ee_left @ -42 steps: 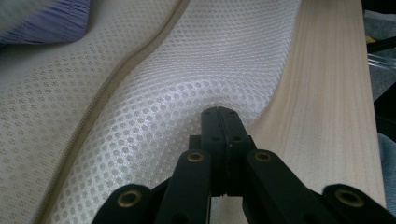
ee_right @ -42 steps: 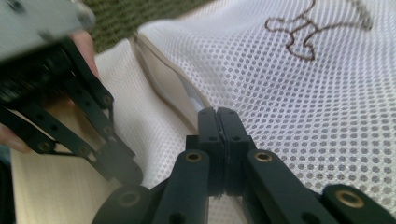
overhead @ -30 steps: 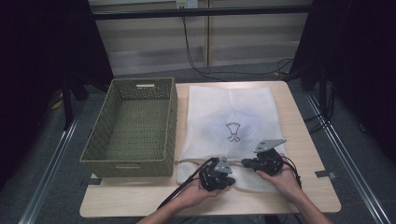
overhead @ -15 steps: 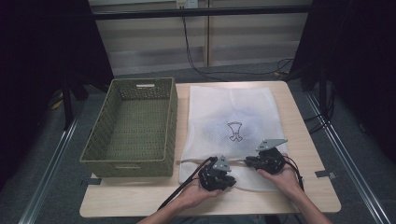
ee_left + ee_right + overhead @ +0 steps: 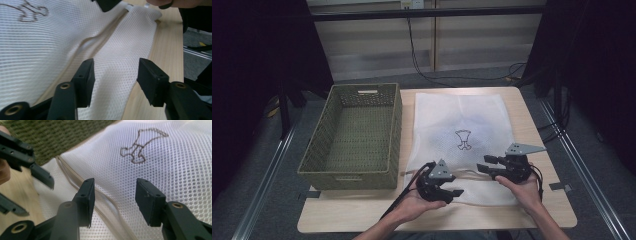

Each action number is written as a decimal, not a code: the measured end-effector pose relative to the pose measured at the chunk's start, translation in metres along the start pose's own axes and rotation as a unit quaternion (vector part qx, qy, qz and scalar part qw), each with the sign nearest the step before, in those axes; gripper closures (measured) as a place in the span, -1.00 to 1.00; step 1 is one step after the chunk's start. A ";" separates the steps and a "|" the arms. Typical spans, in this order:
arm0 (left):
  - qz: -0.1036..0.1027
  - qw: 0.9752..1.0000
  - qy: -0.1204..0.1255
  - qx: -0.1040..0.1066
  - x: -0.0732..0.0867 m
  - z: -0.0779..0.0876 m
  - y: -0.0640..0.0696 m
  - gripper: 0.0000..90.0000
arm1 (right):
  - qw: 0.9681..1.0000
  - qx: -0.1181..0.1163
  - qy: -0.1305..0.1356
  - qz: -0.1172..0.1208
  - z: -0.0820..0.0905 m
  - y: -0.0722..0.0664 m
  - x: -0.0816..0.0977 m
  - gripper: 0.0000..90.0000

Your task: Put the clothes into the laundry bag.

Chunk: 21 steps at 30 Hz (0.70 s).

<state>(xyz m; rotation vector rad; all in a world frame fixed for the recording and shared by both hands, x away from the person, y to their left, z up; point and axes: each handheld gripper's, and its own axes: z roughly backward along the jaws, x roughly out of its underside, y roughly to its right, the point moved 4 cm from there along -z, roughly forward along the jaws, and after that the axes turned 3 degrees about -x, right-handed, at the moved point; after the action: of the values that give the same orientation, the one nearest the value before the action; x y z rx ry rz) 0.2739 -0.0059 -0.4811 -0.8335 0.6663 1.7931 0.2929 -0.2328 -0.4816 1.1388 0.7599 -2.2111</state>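
A white mesh bag (image 5: 459, 135) with a dark outline figure (image 5: 464, 139) lies flat on the wooden table (image 5: 362, 212). A beige seam (image 5: 100, 41) runs along its near end. My left gripper (image 5: 455, 194) hovers over the bag's near left corner, pointing right. Its jaws have just been opening and stand open, nothing pressed between them (image 5: 115, 65). My right gripper (image 5: 483, 164) hangs over the near right part, pointing left. Its jaws have also just been opening and stand open above the mesh (image 5: 113, 183). The left gripper's jaws (image 5: 41, 176) show at the left of the right gripper view.
A green woven basket (image 5: 349, 172) stands empty to the left of the bag, its long side almost touching it. A black cable (image 5: 404, 192) trails from the left gripper across the table's front edge. Bare wood shows along the front and right edges.
Both grippers were shut at the bag's near edge; now both stand open and have lifted slightly off the mesh. The bag's near end lies back on the table.
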 end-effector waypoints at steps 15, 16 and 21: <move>0.032 0.994 0.083 -0.063 -0.007 0.088 -0.024 -0.49 | 0.997 0.033 0.062 -0.014 0.043 -0.008 -0.006 -0.28; 0.038 0.993 0.088 -0.066 -0.005 0.094 -0.026 -0.49 | 0.997 0.035 0.062 -0.017 0.046 -0.008 -0.004 -0.29; 0.063 0.987 0.100 -0.106 0.012 0.119 -0.038 -0.52 | 0.997 0.036 0.070 -0.027 0.063 -0.008 0.003 -0.24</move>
<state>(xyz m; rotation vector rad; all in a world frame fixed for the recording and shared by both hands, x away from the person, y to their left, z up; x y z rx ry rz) 0.2788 0.1040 -0.4200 -1.1476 0.6764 1.9341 0.2521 -0.2713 -0.4514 1.3343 0.7824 -2.2378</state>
